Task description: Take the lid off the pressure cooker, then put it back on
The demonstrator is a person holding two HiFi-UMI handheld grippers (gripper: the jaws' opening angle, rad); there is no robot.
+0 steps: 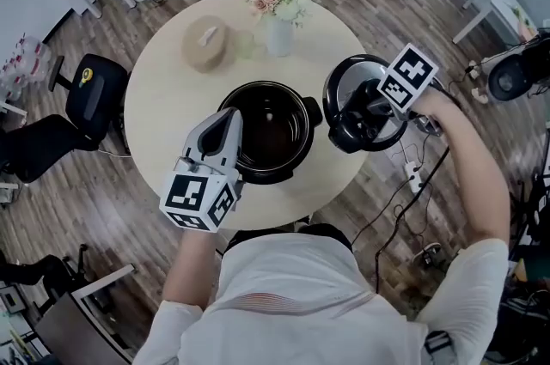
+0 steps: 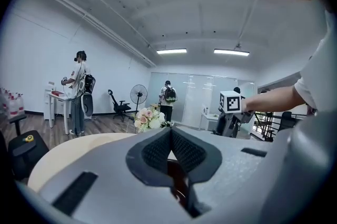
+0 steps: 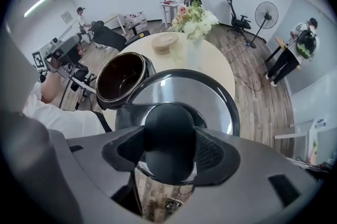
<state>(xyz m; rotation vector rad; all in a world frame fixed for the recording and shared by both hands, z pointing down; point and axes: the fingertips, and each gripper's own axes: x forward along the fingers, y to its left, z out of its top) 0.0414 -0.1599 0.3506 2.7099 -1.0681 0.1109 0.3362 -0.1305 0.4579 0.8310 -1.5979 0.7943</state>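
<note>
Steel lid (image 1: 344, 87), head view: off the cooker (image 1: 271, 131), held up at the round wooden table's (image 1: 163, 88) right edge. Removal done, refit left.
Left claw (image 2: 171, 150), left gripper view: pressed together, empty.
Right claw (image 3: 169, 150), right gripper view: clamped on the lid's rounded black knob (image 3: 169, 128). Glossy dark cooker stands open.

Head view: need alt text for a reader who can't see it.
Seen from above, the right gripper holds the pressure cooker lid by its knob, beside the open pot at the right edge of the round table. The left gripper hovers shut and empty over the pot's near rim; a vase of flowers stands behind.
</note>
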